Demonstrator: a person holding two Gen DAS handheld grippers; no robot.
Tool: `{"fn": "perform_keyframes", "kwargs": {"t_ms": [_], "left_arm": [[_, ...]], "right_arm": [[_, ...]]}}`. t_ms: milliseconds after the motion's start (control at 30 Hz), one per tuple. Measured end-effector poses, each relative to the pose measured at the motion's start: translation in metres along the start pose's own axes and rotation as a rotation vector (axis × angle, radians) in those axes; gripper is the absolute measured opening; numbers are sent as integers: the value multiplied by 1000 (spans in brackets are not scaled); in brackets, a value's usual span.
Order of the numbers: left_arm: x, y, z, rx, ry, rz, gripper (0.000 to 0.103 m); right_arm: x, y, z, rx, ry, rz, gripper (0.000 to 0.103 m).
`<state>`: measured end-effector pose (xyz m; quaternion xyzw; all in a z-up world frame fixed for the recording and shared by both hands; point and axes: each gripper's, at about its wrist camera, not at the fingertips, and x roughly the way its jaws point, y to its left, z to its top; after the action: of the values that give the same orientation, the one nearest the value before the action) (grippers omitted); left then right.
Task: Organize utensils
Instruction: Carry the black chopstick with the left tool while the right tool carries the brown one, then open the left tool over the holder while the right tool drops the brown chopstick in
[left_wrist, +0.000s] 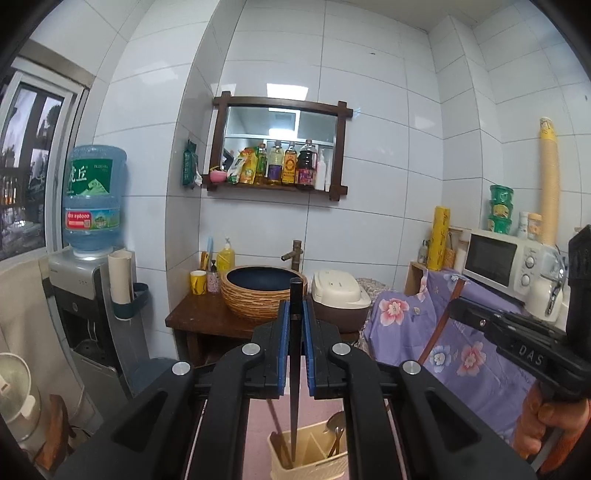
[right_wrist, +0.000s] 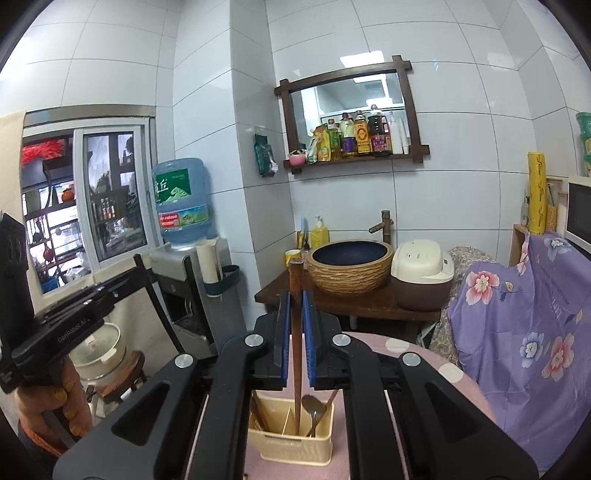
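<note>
**Two chopsticks held upright over the divided holder**

A pink counter with pale dots is seen beneath both grippers, its far edge rounded toward a purple flowered cloth. On it, nearer the camera side, a cream utensil holder is set, split into compartments by thin walls. A metal spoon is leaned in its right compartment, and brown sticks are already stood in its left one.

The left gripper is closed on a black chopstick, which is pinched upright between the blue pads; its thin lower end is seen down at the holder's left compartment, though whether it is inside or only above cannot be told. The right gripper is closed on a brown wooden chopstick, likewise upright, whose tip appears at the middle compartment, just beside the spoon.

The step in hand is judged to be the sorting of each chopstick into its compartment. It would be done well if each stick were kept vertical and its tip centred between the dividers before the pads are parted, so that no wall is struck. The brown stick should be steered clear of the spoon, which could be knocked over. The light holder could be tipped if a stick were dragged sideways.
</note>
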<state>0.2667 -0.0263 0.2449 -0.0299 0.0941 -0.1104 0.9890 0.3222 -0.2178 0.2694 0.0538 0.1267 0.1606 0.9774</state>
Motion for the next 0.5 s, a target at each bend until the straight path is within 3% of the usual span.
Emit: {"fn": "perform_keyframes", "kwargs": {"t_ms": [133, 500], "left_arm": [[28, 2, -23, -28, 27, 23, 8], [73, 28, -116, -116, 215, 63, 8]], "right_arm": [[21, -4, -23, 7, 12, -41, 8], [65, -16, -103, 57, 129, -50, 8]]}}
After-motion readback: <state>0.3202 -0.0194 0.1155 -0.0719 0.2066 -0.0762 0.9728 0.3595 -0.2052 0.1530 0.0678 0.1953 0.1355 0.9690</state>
